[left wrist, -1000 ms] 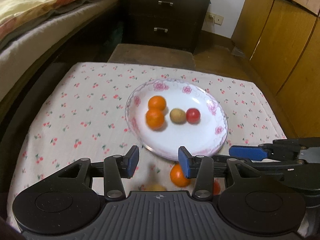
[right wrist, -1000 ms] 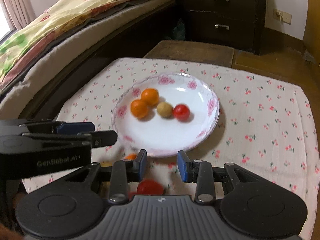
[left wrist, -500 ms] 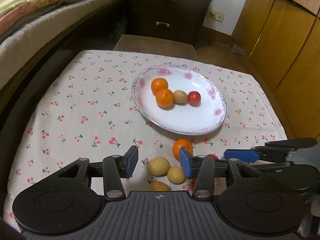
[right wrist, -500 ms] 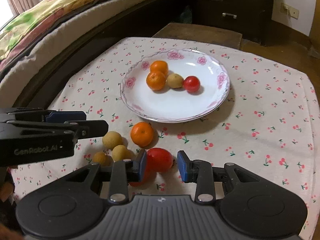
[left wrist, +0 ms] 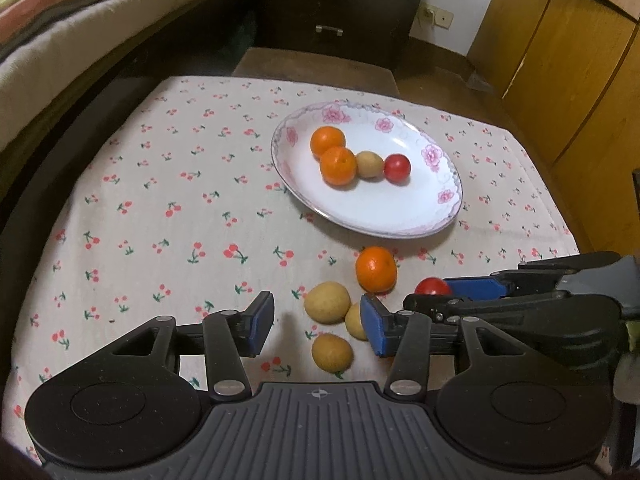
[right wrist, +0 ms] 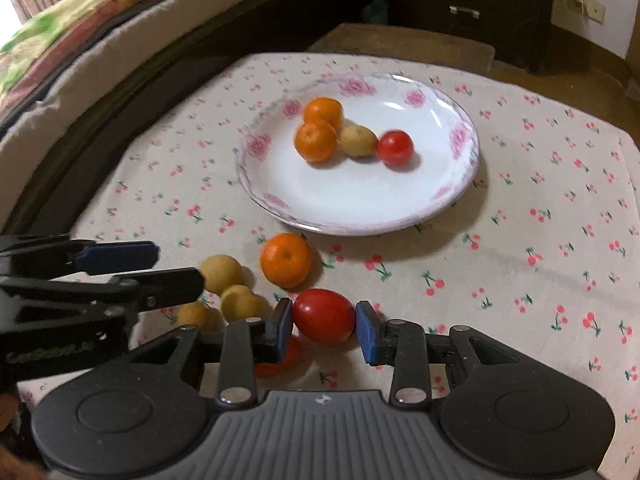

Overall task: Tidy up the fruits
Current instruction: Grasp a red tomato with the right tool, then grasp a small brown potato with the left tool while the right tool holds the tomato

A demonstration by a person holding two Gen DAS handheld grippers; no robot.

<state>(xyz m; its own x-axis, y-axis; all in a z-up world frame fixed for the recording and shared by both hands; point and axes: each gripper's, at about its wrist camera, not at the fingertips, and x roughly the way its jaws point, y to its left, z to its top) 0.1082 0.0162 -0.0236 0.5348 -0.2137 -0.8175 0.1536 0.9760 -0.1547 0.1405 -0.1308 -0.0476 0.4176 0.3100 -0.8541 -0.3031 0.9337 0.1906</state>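
A white flowered plate (left wrist: pixel 360 216) holds two oranges (left wrist: pixel 338 166), a tan fruit (left wrist: pixel 369 164) and a red tomato (left wrist: pixel 397 168). On the cherry-print cloth in front of it lie an orange (left wrist: pixel 376 269) and three tan fruits (left wrist: pixel 327 302). My left gripper (left wrist: pixel 316 326) hovers over the tan fruits with its jaws opening and touches none. My right gripper (right wrist: pixel 323 326) is low, with a red tomato (right wrist: pixel 324 316) lying on the cloth between its pads, which stand close to its sides. A second red fruit (right wrist: pixel 280 356) shows behind its left finger.
The cloth-covered table (left wrist: pixel 160 208) has bare room at left and at right of the plate. A bed (right wrist: pixel 80 40) runs along the left side. Dark drawers (left wrist: pixel 336 8) stand behind, and wooden cupboards (left wrist: pixel 580 80) at right. The two grippers are close side by side.
Both grippers drew back from the plate and sank toward the loose fruits, which came into view. The red tomato now lies between the right pads. The left jaws have widened a little.
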